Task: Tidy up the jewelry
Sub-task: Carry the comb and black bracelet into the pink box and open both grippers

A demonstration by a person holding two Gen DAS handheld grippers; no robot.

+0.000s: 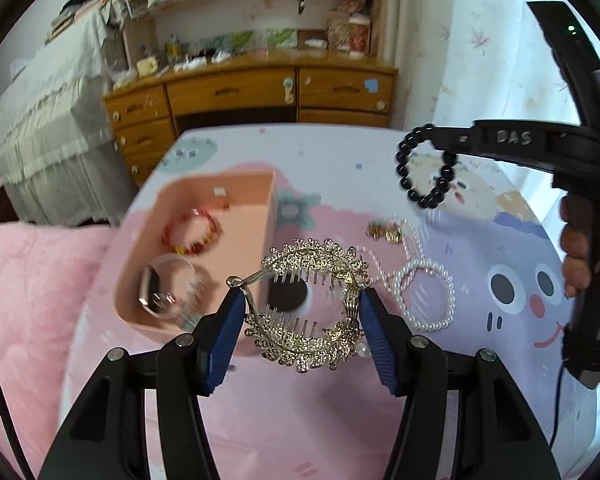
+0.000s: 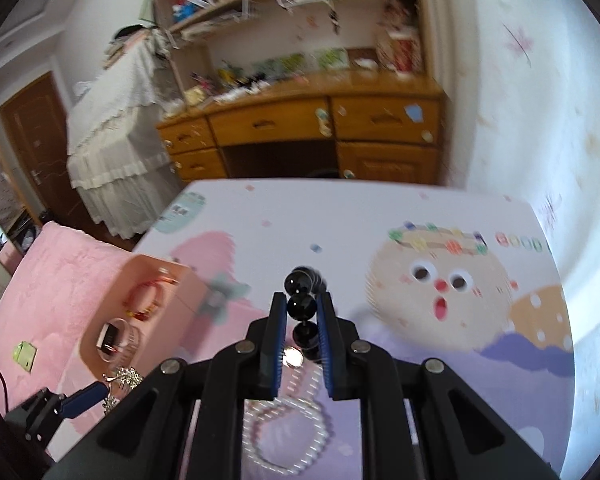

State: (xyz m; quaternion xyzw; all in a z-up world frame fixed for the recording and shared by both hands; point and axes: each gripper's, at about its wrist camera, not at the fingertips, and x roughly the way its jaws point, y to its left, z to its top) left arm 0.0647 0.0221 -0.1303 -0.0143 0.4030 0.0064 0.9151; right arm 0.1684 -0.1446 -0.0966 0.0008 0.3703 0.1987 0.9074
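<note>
My left gripper [image 1: 302, 296] is shut on a gold rhinestone hair comb [image 1: 308, 306], held above the table beside the pink tray [image 1: 204, 256]. The tray holds a red bead bracelet [image 1: 191, 232] and a clear bangle with a watch [image 1: 168, 292]. My right gripper [image 2: 302, 306] is shut on a black bead bracelet [image 2: 302, 306], which hangs above the table in the left wrist view [image 1: 426, 166]. A pearl necklace [image 1: 424, 296] and small gold pieces [image 1: 384, 232] lie on the table; the pearls also show under the right gripper [image 2: 288, 428].
The table has a pastel cartoon cloth [image 2: 440, 280]. A pink blanket [image 1: 28, 300] lies to the left. A wooden desk with drawers [image 1: 252, 96] and shelves stands behind. The tray also shows at the left in the right wrist view [image 2: 140, 312].
</note>
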